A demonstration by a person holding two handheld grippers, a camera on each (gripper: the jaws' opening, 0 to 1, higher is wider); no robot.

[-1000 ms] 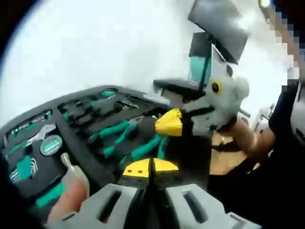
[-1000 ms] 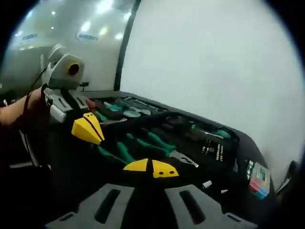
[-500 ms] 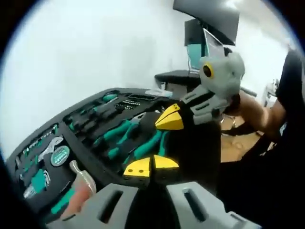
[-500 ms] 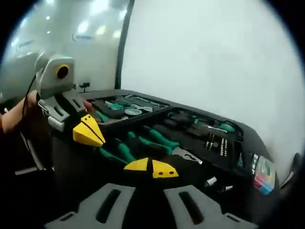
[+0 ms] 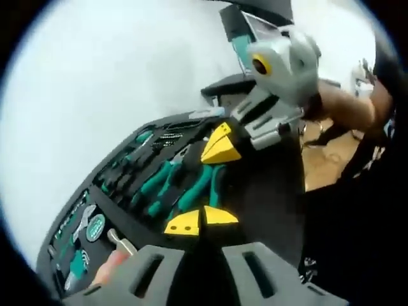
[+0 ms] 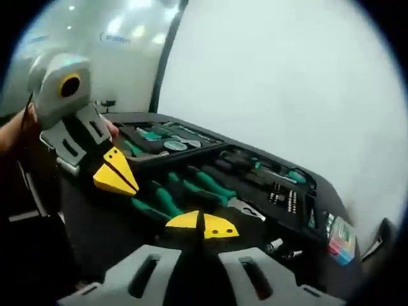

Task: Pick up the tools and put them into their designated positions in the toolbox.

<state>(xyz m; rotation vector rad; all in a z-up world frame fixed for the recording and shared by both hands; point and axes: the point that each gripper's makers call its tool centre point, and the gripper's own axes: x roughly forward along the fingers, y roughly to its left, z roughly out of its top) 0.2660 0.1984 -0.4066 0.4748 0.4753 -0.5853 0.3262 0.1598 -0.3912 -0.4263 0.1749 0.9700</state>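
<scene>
— What's behind the work area?

— A plain white wall [image 6: 280, 83] in the right gripper view. A dark vertical strip [image 6: 167, 54] marks its edge.

— And past that strip?

— A greyish wall [image 6: 121, 70] with blurred ceiling lights [image 6: 137, 29] glowing above it.

— The left gripper view?

— The same kind of white wall [image 5: 108, 70], a dark desk [image 5: 226, 102] beside it, a dark monitor-like panel [image 5: 252, 16] above, and a patch of wood-coloured floor [image 5: 328, 162].

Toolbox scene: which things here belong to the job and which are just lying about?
Job: toolbox, green-handled pliers, wrench, left gripper, right gripper, both shut.
Lying about: coloured box at the toolbox's edge, monitor behind.
</scene>
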